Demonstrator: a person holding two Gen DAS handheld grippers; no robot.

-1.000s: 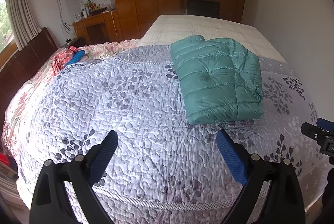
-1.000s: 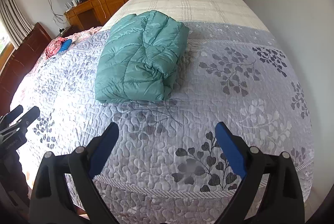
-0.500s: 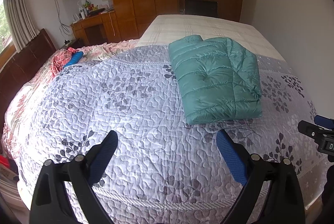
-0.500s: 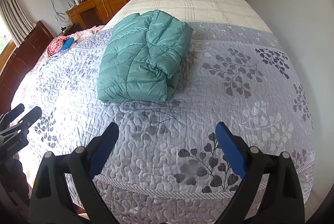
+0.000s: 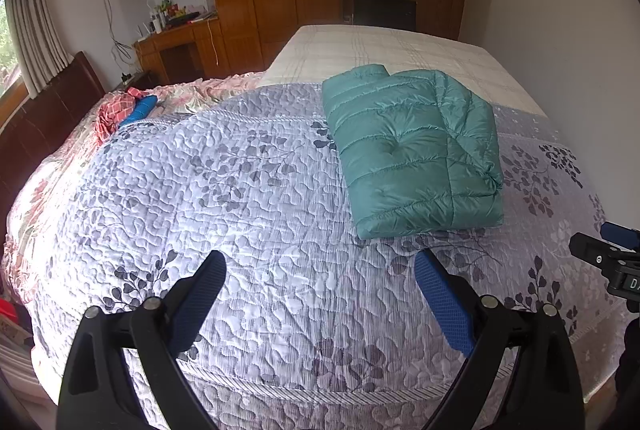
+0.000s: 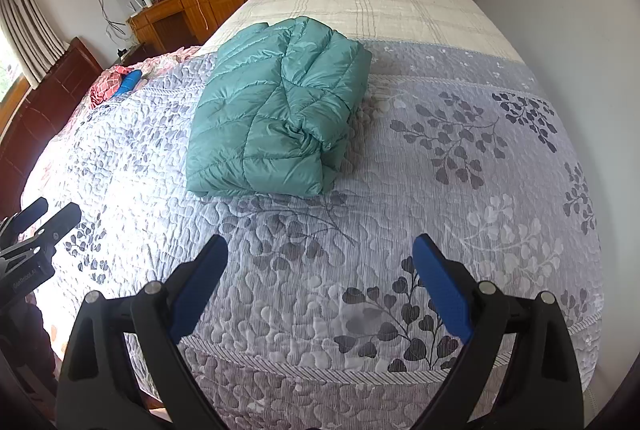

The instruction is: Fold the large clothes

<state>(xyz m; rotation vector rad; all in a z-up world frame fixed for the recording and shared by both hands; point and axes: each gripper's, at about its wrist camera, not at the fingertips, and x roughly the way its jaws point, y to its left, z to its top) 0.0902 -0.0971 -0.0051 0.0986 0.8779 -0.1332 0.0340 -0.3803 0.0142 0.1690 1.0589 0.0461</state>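
A teal quilted down jacket (image 5: 412,149) lies folded into a thick rectangle on the grey leaf-patterned quilt (image 5: 240,189); the right wrist view shows the jacket (image 6: 276,109) left of centre on the quilt (image 6: 460,169). My left gripper (image 5: 320,270) hovers open over the bed's near edge, well short of the jacket, nothing between its blue pads. My right gripper (image 6: 320,258) is likewise open and empty above the near edge. Each gripper shows at the other view's border: the right one (image 5: 608,258), the left one (image 6: 36,226).
Beyond the quilt lies a beige checked bedspread (image 5: 380,49). A pink floral sheet with a red cloth and a blue object (image 5: 138,107) sits at the left by the dark headboard (image 5: 48,109). Wooden wardrobes and a desk (image 5: 180,41) fill the far wall. A white wall (image 5: 560,49) borders the right.
Both grippers have drawn slightly back and tilted up, so the jacket sits a little farther off and more of the room shows. The jacket has not moved.
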